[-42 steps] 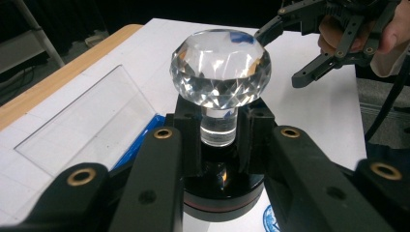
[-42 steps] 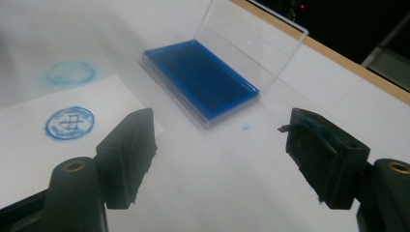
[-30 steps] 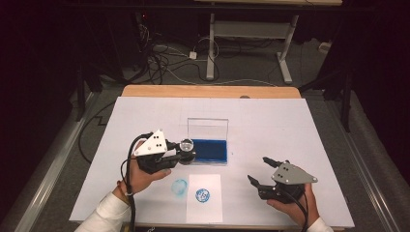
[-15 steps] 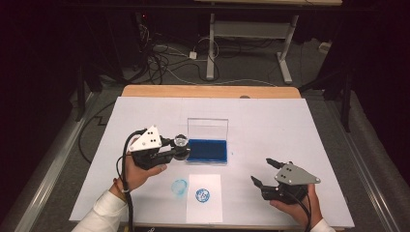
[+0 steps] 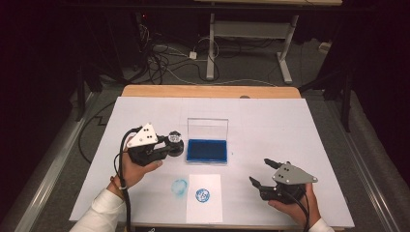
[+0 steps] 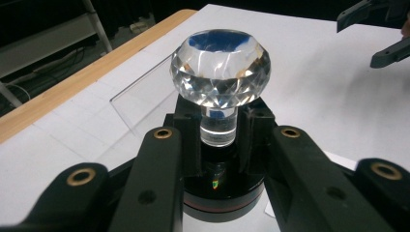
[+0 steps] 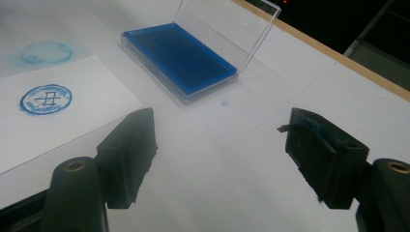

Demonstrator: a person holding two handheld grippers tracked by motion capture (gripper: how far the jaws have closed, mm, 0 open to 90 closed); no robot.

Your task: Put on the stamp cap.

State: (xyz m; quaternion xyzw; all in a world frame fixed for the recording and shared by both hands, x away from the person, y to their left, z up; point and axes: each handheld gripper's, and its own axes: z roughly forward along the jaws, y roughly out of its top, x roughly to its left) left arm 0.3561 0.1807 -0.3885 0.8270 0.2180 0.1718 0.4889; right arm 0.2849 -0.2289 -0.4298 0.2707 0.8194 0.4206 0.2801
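high view: above, facing forward-down, far | gripper views: low, close | shared: ink pad [image 5: 207,150]

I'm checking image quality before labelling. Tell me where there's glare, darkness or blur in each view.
High view: the white table is evenly lit, the floor and surroundings fall into near darkness. Left gripper view: the crystal-knobbed stamp glints with bright reflections; the left claw holding it is dark and slightly soft. Right gripper view: the ink pad is sharp, its clear lid shows mild glare.
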